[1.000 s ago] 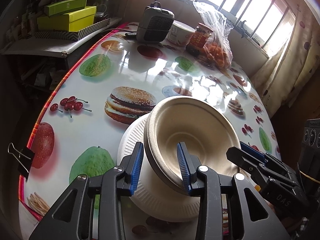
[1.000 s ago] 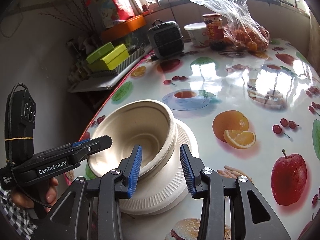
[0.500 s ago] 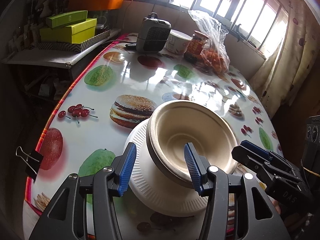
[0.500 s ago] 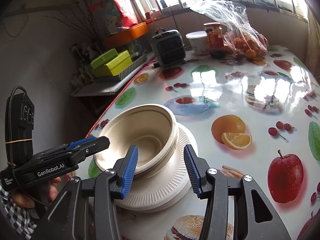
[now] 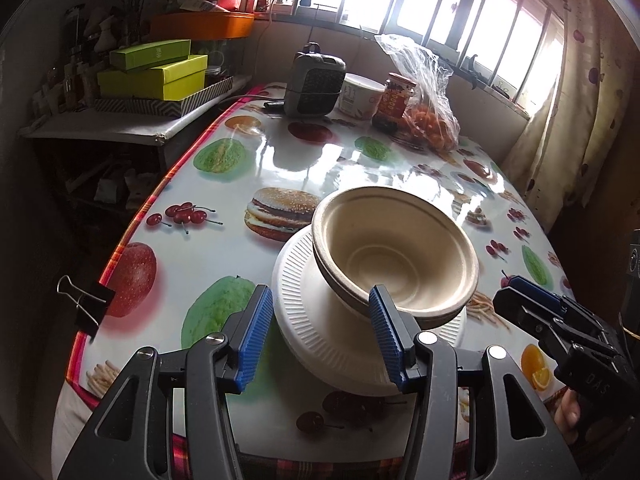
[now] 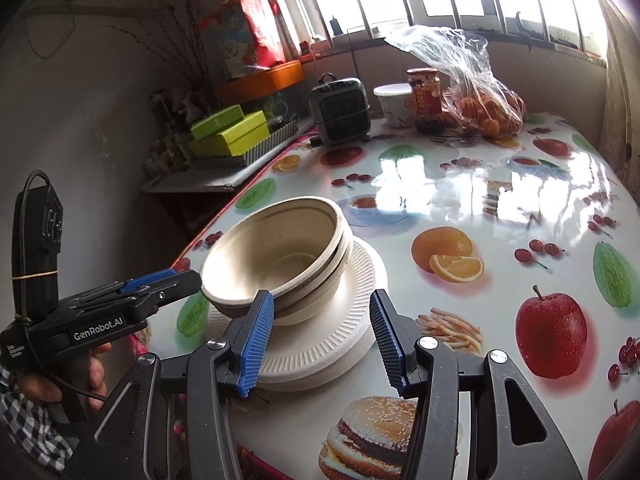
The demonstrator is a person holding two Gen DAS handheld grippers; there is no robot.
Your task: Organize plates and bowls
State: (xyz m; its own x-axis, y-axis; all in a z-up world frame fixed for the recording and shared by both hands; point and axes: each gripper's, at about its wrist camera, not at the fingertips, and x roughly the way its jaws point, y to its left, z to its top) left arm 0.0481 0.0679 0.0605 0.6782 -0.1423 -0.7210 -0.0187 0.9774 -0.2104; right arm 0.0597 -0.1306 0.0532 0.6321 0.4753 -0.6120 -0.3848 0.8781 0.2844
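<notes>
Two nested beige bowls (image 5: 400, 256) (image 6: 280, 248) sit slightly tilted on a stack of white ribbed paper plates (image 5: 304, 280) (image 6: 352, 312), near the table's front edge. My left gripper (image 5: 320, 336) is open just short of the stack, and its pads touch neither plate nor bowl. My right gripper (image 6: 322, 340) is also open, close to the plates' rim with nothing pressed between its pads. Each gripper shows in the other's view, the left gripper (image 6: 160, 288) beside the bowls and the right gripper (image 5: 532, 312) at the stack's other side.
The fruit-print table (image 5: 224, 248) carries a grey fan heater (image 5: 316, 84), a white tub (image 5: 360, 94), a red jar (image 5: 396, 98) and a bag of oranges (image 5: 430, 120) at the far end. Green boxes (image 5: 152, 76) lie on a side shelf. A binder clip (image 5: 86, 304) grips the left edge.
Both grippers' jaws have spread wider and both have drawn back from the stack. The bowls stay on the plates.
</notes>
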